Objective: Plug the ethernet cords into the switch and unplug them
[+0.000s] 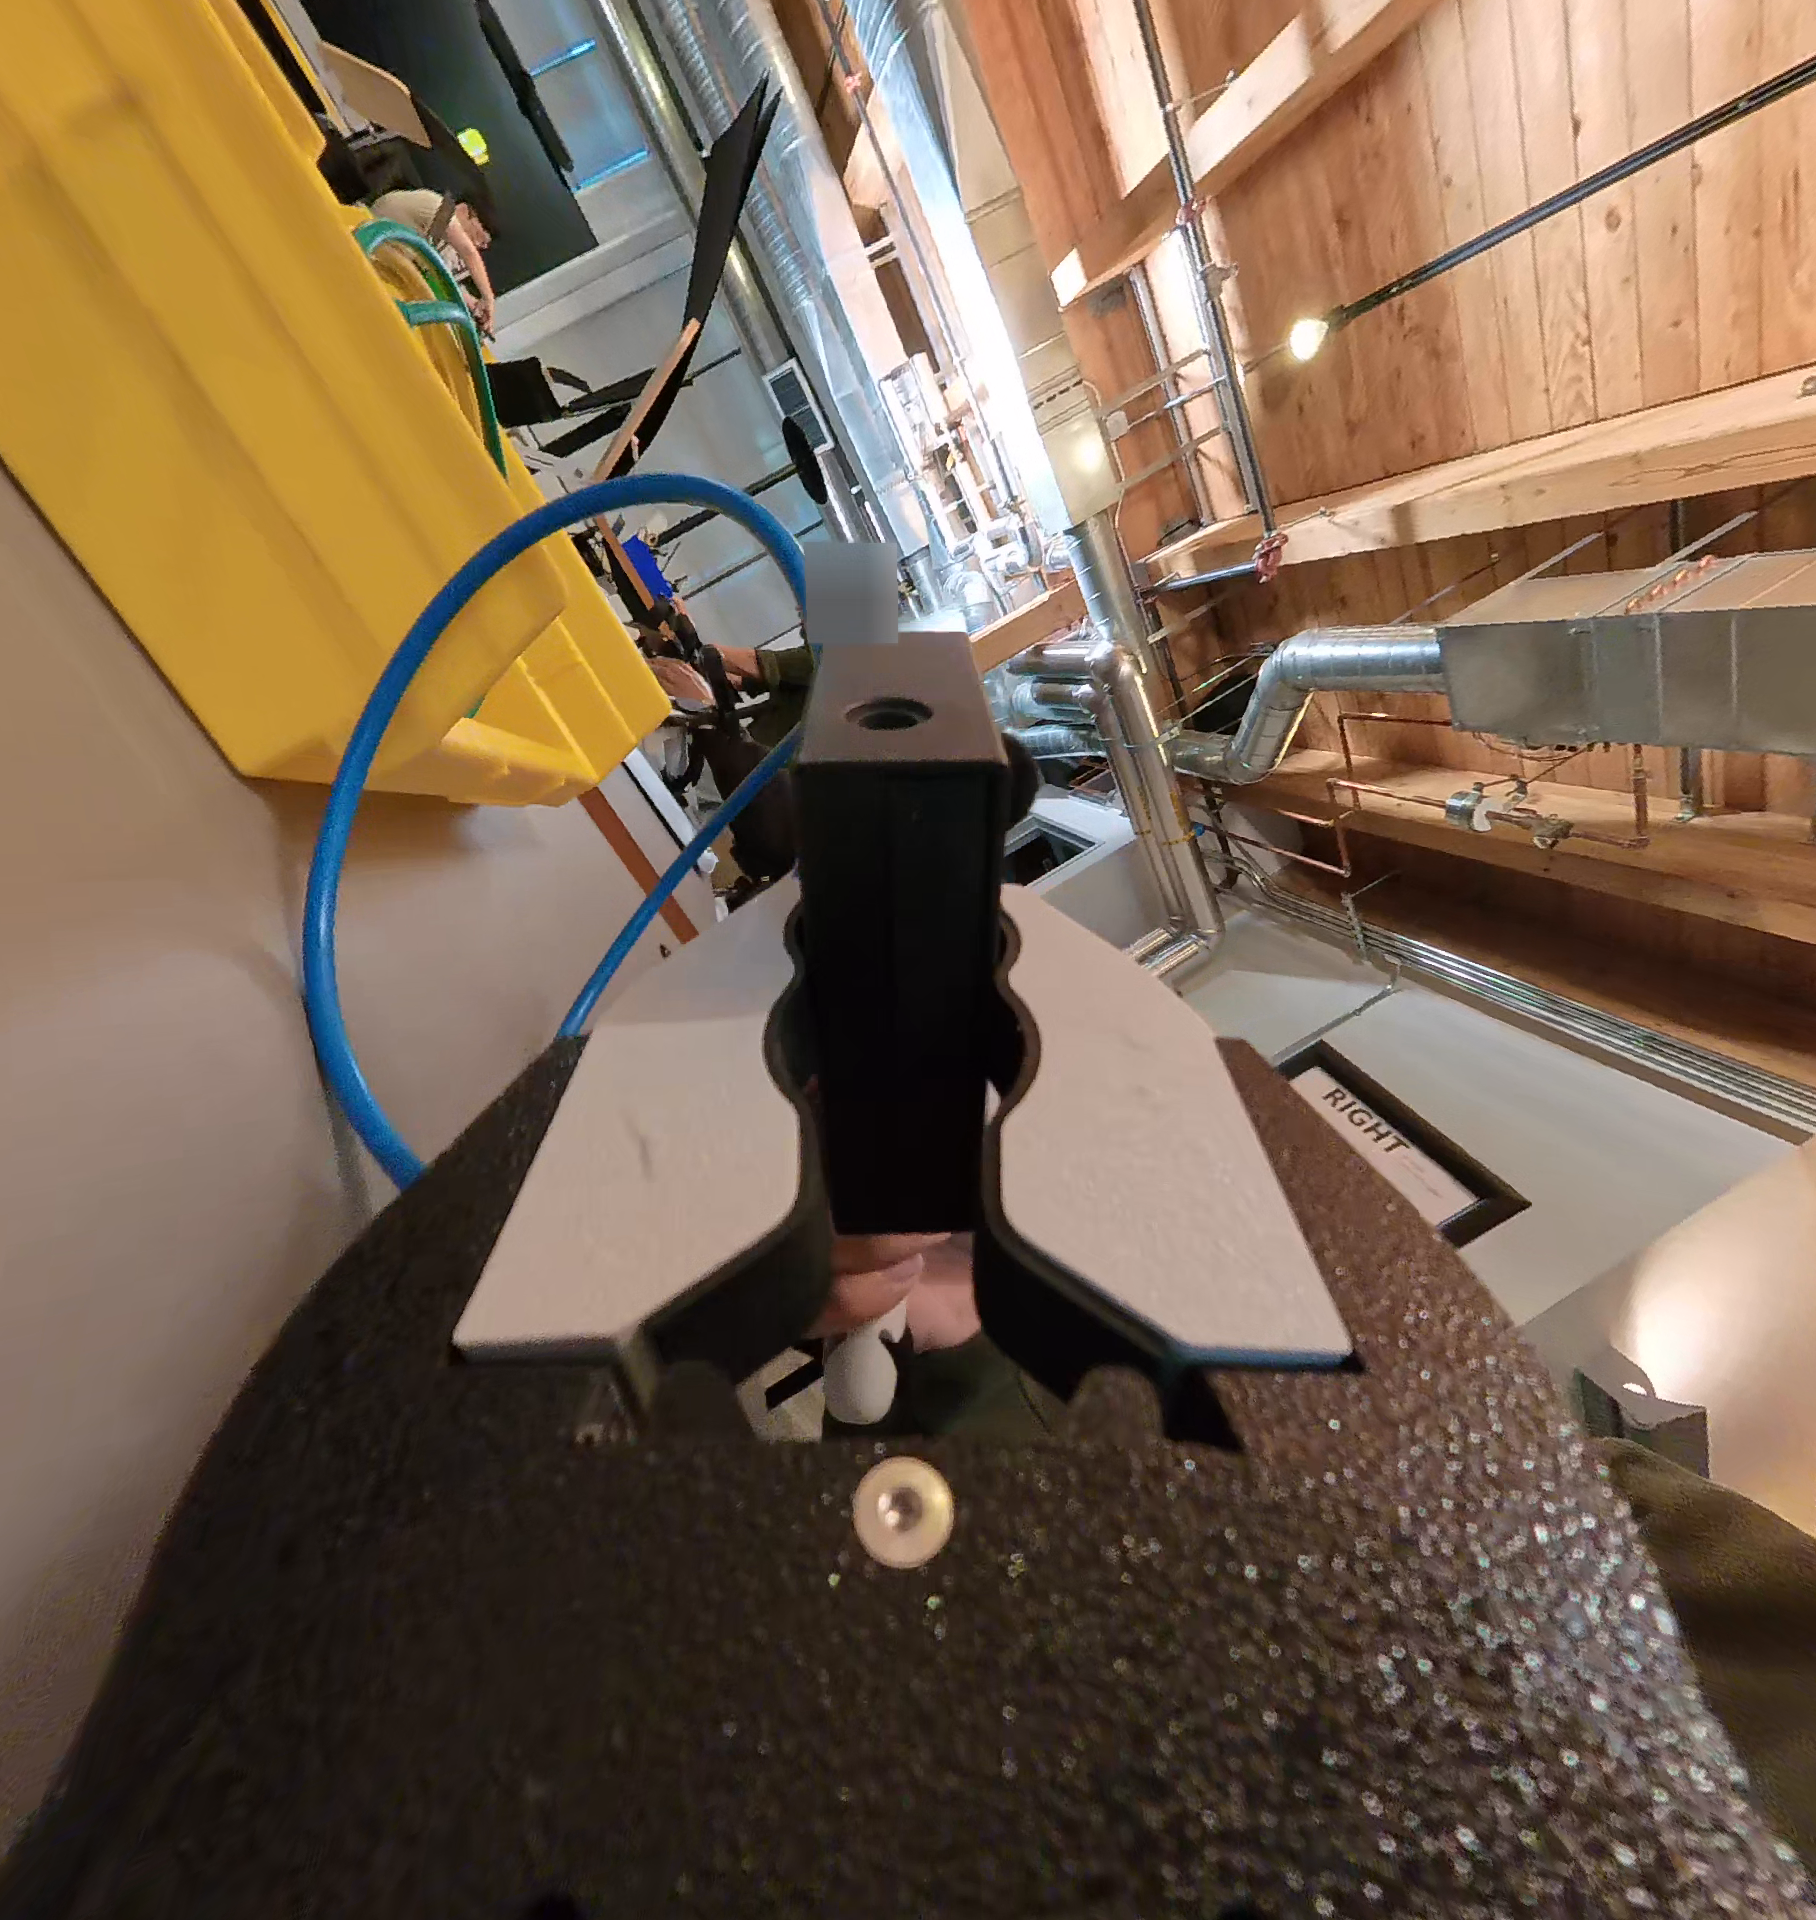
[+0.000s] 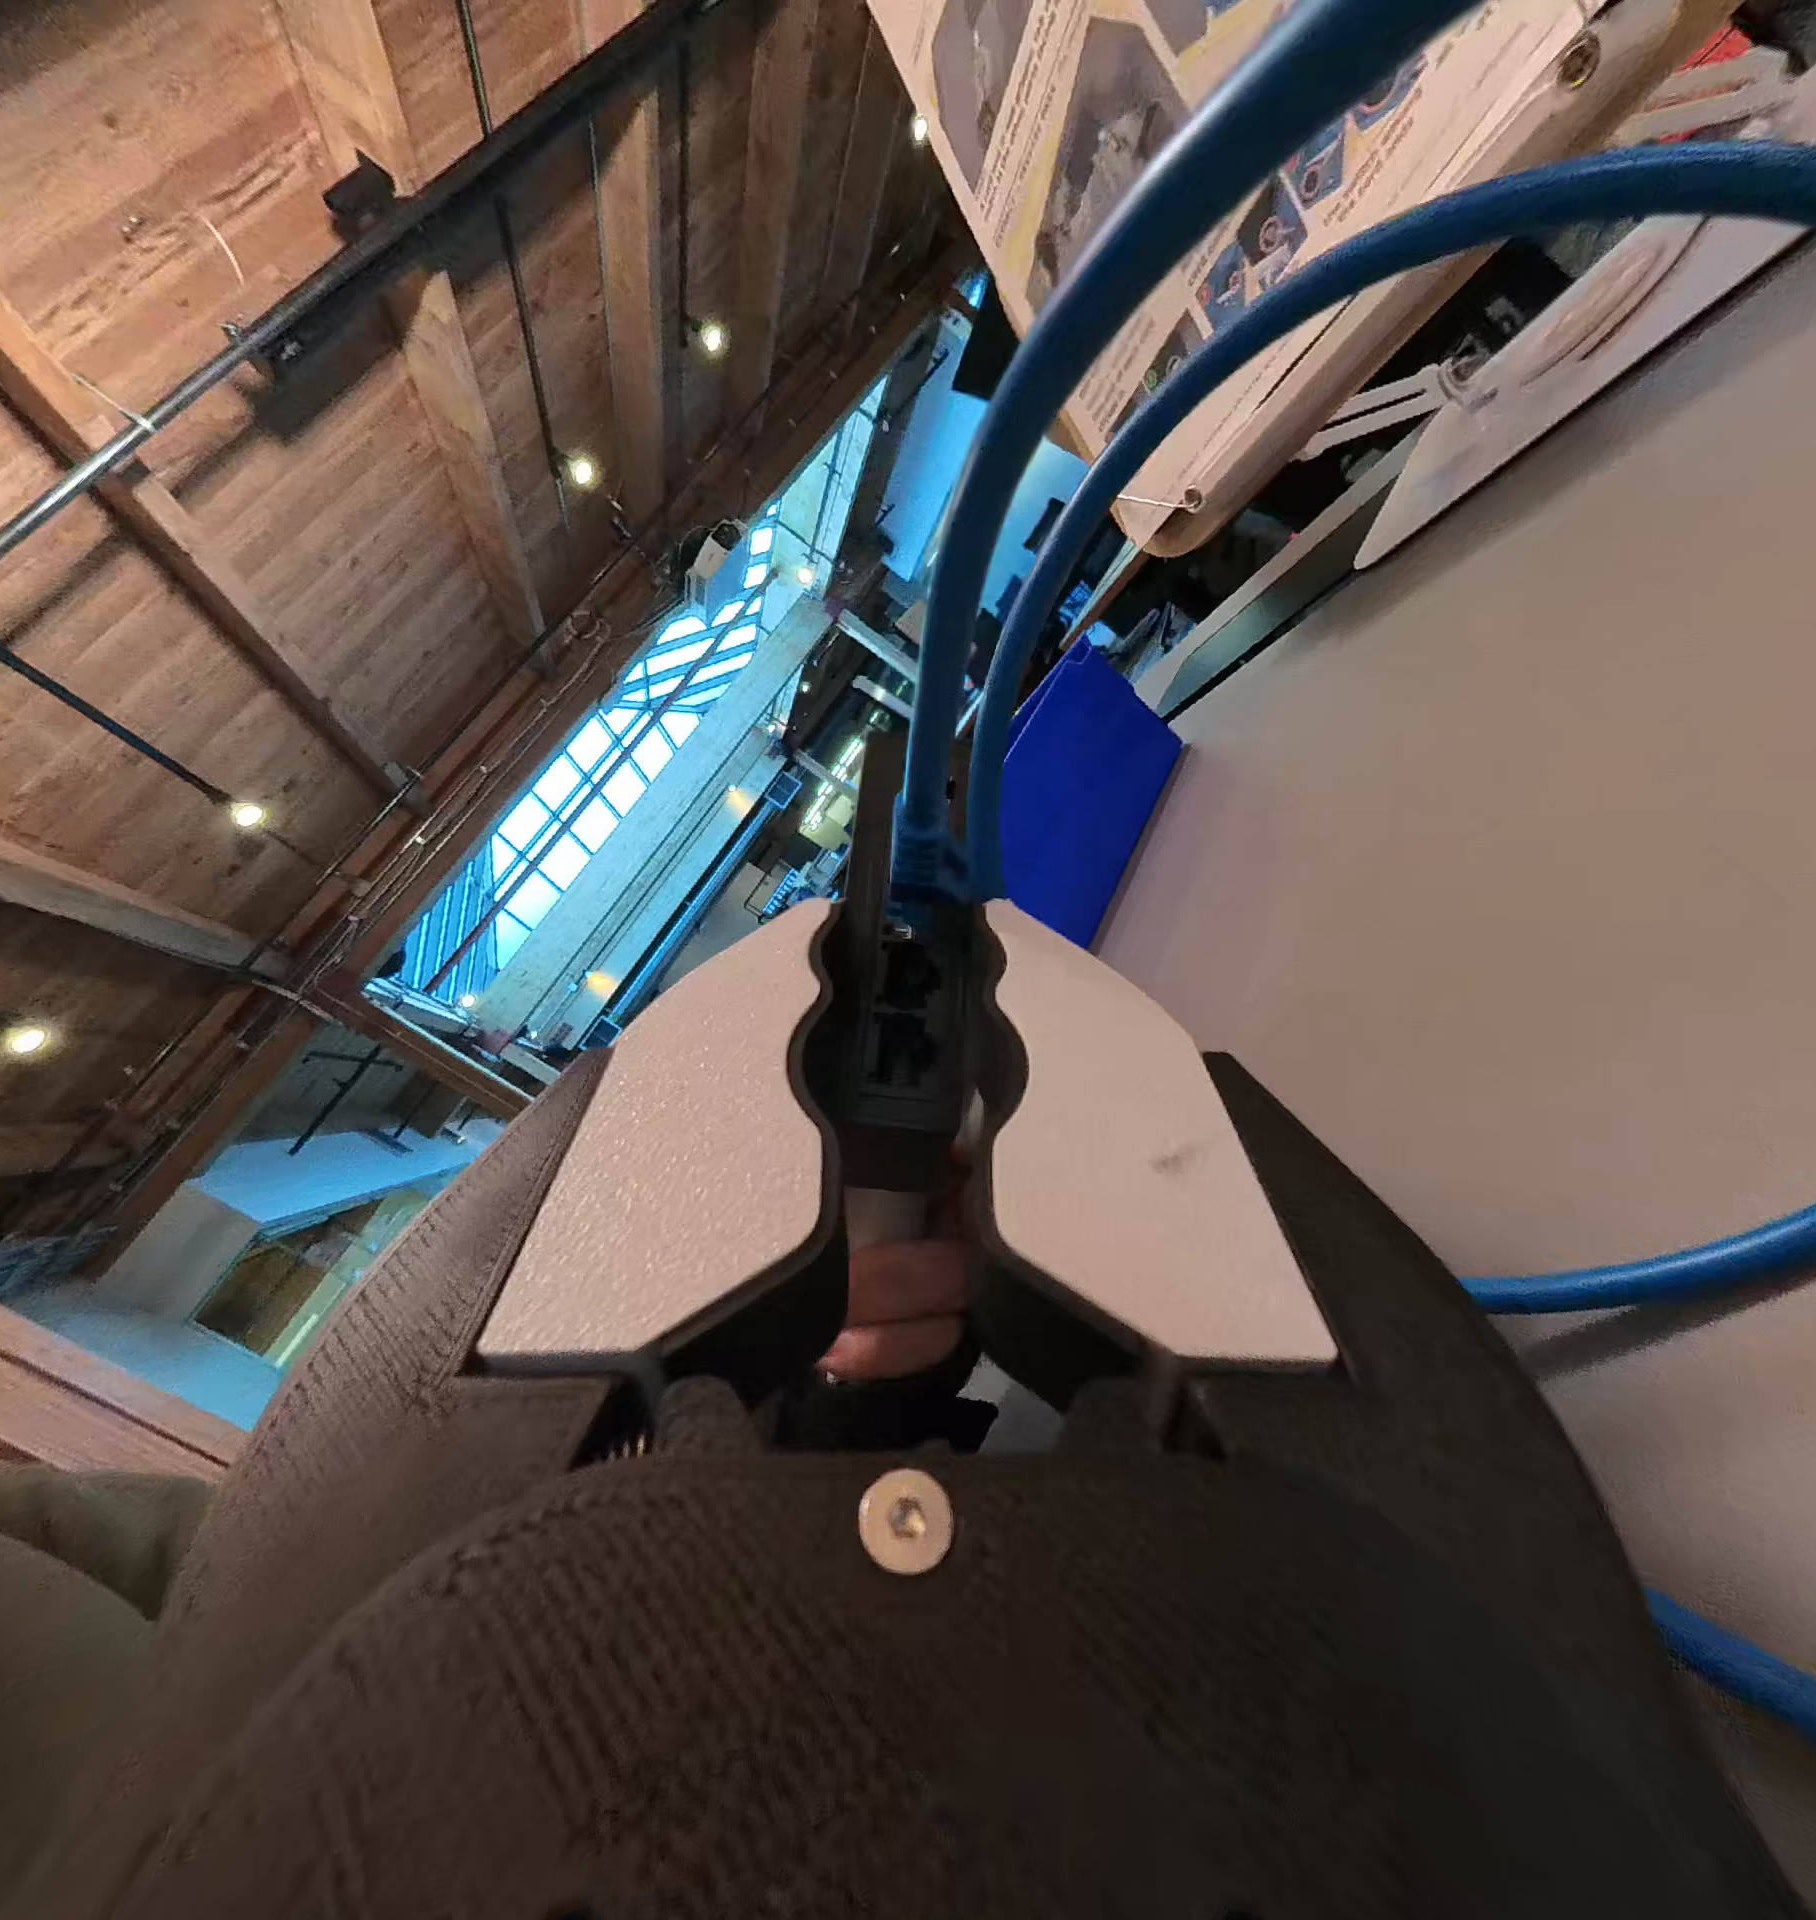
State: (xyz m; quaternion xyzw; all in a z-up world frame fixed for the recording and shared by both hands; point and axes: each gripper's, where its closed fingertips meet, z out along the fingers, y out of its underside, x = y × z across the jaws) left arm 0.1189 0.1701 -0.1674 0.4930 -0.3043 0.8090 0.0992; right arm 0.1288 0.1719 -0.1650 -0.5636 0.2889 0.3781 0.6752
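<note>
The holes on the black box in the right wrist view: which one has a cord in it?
The far one: the blue cord's plug sits in the switch there. The two ports nearer the camera look empty.

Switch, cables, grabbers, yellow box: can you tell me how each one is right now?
switch: lifted off the table, clamped between both grippers.
left gripper: shut on the switch.
right gripper: shut on the switch's port end.
blue ethernet cord: plugged into the switch, looping away.
other ports: two below the plug look empty.
yellow bin: resting on the table, cables coiled inside.
</note>
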